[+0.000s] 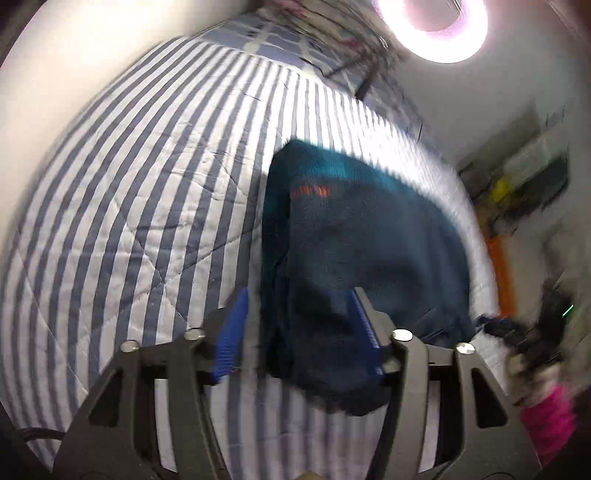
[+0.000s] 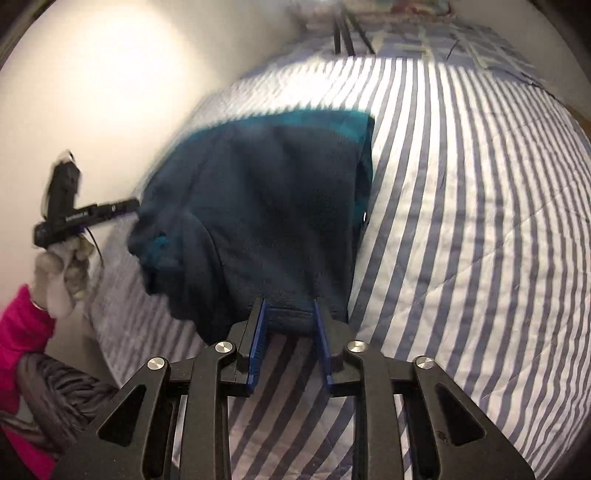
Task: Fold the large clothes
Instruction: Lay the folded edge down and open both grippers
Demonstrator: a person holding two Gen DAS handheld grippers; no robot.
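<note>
One garment in play: a dark navy fleece (image 1: 354, 251) with teal panels and a short orange mark, lying bunched on the bed's striped quilt (image 1: 140, 206), near the quilt's edge rather than its middle. One quilt, blue and white stripes, diamond stitching; one ring light (image 1: 432, 22) glaring above the far end of the bed. Two grippers, each with two blue-padded fingers. Left gripper (image 1: 299, 336): jaws spread wide, nothing pinched; the fleece's near folded edge lies between the pads, nearer one of them than the other, with a gap of quilt showing on the other side. The frame is motion-blurred, so contact with either pad cannot be confirmed. Right gripper (image 2: 290, 341): jaws also parted, the fleece (image 2: 258, 206) hem sitting just at and between the fingertips; the pads look to flank the hem without squeezing it, fabric not visibly compressed. From the right wrist view, the left gripper (image 2: 122, 206) shows at the far side of the fleece from the right gripper, its tip at the fabric's edge, held by a gloved hand (image 2: 61, 273) with a pink sleeve (image 2: 22, 325) behind it; whether it grips cloth there cannot be told. The fleece is raised in a hump between the two grippers, one fold drooping on the side toward the gloved hand.
</note>
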